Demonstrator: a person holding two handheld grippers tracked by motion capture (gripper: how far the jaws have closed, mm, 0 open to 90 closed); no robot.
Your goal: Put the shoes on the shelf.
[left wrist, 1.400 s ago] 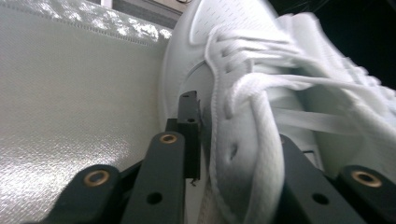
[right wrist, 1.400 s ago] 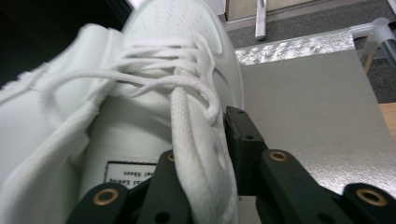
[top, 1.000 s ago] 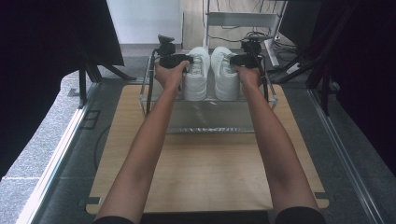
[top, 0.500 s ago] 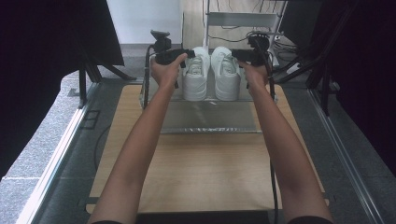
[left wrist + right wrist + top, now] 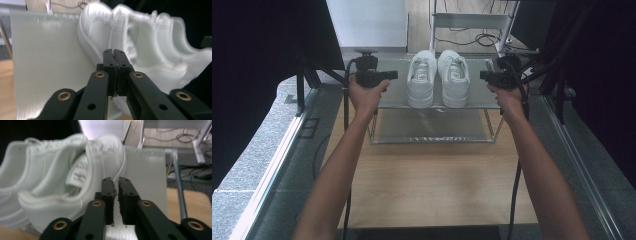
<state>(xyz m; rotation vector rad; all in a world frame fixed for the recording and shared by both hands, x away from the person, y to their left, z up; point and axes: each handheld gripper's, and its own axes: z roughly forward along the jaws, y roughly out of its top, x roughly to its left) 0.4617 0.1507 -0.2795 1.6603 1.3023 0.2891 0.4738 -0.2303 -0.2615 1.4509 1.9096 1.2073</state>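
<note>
Dim, dark-edged high view; bright glare beyond; gripper views motion-blurred.

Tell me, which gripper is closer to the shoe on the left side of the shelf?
Left. The left gripper sits just left of the left shoe, shut on nothing. The right gripper is past the right shoe, so farther away.

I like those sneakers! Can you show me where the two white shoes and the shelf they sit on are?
left white shoe (image 5: 421,80), high view, on its laces.
right white shoe (image 5: 454,77), high view, on its laces.
shelf (image 5: 394,95), high view, on its bare top surface.
</note>
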